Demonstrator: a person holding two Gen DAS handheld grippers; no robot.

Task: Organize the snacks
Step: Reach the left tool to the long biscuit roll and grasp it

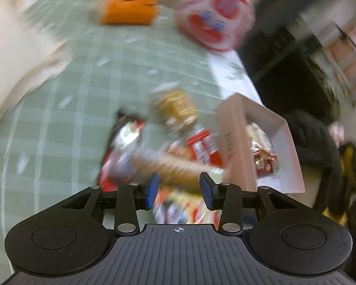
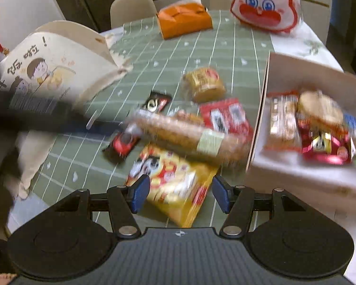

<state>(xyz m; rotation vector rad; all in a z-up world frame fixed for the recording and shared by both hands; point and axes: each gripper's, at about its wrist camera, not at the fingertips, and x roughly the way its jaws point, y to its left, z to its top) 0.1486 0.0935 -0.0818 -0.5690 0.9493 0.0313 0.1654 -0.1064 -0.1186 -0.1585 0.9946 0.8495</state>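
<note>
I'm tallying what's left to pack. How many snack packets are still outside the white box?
6, though some may be hidden: a long brown roll, a yellow bag, a red pack, a round golden cake and two black packets on the green tablecloth.

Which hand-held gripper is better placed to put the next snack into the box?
Left. The left hand-held gripper grips the long brown packet beside the box; the right hand-held gripper is open over the yellow packet, holding nothing.
</note>
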